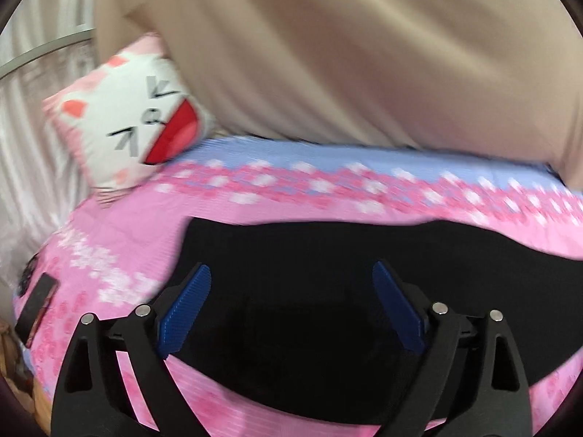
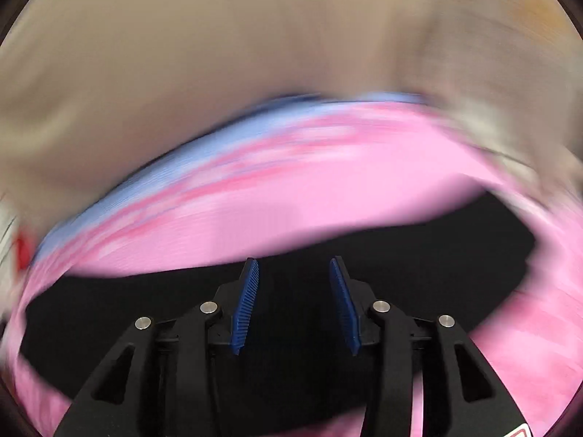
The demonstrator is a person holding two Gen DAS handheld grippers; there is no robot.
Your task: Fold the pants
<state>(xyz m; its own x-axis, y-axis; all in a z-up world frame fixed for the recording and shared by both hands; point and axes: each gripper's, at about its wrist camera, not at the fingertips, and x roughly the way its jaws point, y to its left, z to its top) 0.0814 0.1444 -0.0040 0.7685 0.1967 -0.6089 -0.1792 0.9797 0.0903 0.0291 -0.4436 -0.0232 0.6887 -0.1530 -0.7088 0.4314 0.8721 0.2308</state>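
Black pants point(image 1: 309, 255) lie flat on a pink flowered bedspread point(image 1: 120, 225). In the left wrist view my left gripper point(image 1: 291, 273) hangs over the pants with its blue pads point(image 1: 189, 302) spread wide and nothing between them. The right wrist view is blurred; there the pants point(image 2: 109, 313) stretch as a dark band across the bedspread point(image 2: 328, 189). My right gripper point(image 2: 294, 269) stands over that band with its jaws partly apart, and the blue pads point(image 2: 246, 302) press on nothing.
A white and pink cat-face cushion point(image 1: 127, 123) sits at the back left of the bed. A beige curtain point(image 1: 328, 54) hangs behind the bed. A dark flat rectangular object point(image 1: 36, 313) lies near the bed's left edge.
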